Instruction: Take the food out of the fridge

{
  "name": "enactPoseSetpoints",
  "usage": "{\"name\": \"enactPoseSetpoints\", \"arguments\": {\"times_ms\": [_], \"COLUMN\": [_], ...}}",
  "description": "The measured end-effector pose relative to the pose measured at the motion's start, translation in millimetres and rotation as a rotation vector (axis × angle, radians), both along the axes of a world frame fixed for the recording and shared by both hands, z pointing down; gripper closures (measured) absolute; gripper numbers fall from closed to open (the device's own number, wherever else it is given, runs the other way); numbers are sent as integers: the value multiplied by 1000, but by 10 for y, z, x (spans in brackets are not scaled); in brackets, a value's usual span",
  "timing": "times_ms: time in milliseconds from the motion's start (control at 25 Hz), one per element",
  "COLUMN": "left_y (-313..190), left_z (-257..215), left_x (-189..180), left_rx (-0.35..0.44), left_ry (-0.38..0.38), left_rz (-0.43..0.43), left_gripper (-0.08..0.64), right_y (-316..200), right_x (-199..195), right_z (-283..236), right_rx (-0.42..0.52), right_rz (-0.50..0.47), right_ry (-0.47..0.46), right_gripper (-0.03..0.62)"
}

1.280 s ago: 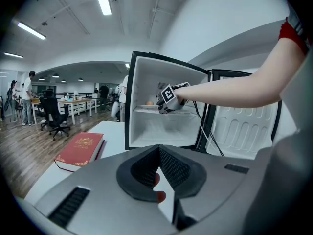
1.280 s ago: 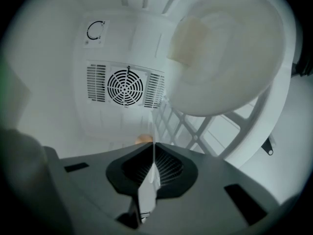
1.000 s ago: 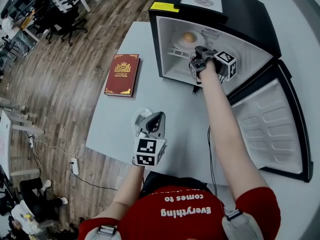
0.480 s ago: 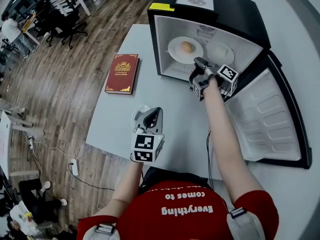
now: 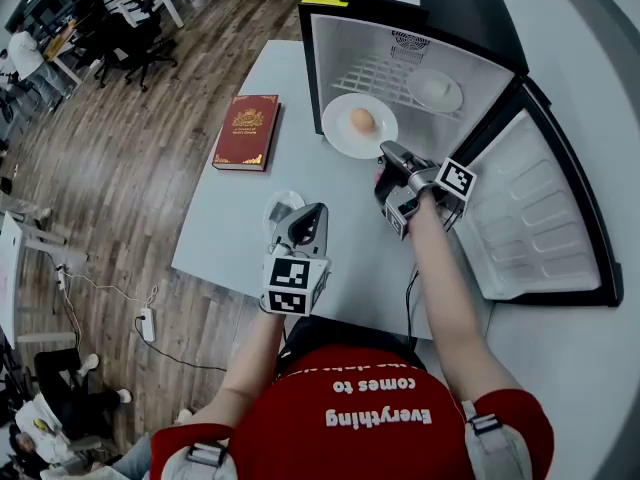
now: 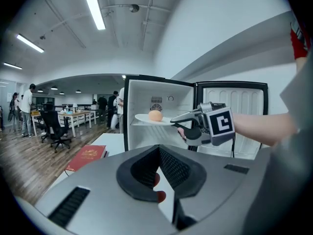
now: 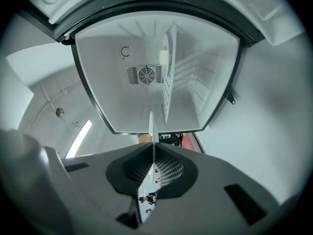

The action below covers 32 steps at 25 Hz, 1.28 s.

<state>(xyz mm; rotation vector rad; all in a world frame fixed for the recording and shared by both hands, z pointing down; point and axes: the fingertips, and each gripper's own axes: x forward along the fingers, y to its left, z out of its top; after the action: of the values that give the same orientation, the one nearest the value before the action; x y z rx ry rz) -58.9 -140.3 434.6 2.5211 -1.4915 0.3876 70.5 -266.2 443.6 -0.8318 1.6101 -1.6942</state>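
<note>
The plate (image 5: 345, 138) of round tan food (image 5: 362, 120) has come out of the fridge (image 5: 470, 13) to the head view's upper centre, rim pinched in the right tongs (image 5: 385, 151), so a tilt could roll the food onto the white desk (image 5: 240, 223); the left gripper view shows left tongs (image 6: 157, 149) closed, empty, office (image 6: 54, 116) behind.

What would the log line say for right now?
right gripper: shut on plate rim | food: on plate, at fridge opening | left gripper: shut, empty

White plate (image 5: 341, 136), red book (image 5: 246, 131)
</note>
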Motion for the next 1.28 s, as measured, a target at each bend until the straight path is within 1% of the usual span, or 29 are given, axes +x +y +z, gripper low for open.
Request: {"name": "enactPoseSetpoints", "arguments": {"times_ms": [240,480,600,760,920,1040,1280], "left_y": [125,313,418,518,519,549,551], "left_z": [-7,95,172,301,438,577,733], "left_x": [60,162,187,152,58,-66,-289], "left_rx": [10,1,-18,-40,-55,-80,-116], "left_ry": [-1,-6,-6,-11,-23,-34,-35], "left_rz": [17,49,58,45,32,2,-53], "left_gripper": [561,560,561,561,561,561,561], "right_y": [575,1037,1204,1331,1351,1379,1413], "right_x": [-97,-166,-202,-275,-319,-373,-480], "right_z": [221,378,479,636,823,1027,1467], "right_rx": [-17,-20,-39,-67,-96,-119,-204], "right_rz": [-40,-44,-51,-71,-73,-96,-127], "right_ry": [3,-9,-11,1,9,35,72], "right_gripper": [569,569,569,569,569,569,569]}}
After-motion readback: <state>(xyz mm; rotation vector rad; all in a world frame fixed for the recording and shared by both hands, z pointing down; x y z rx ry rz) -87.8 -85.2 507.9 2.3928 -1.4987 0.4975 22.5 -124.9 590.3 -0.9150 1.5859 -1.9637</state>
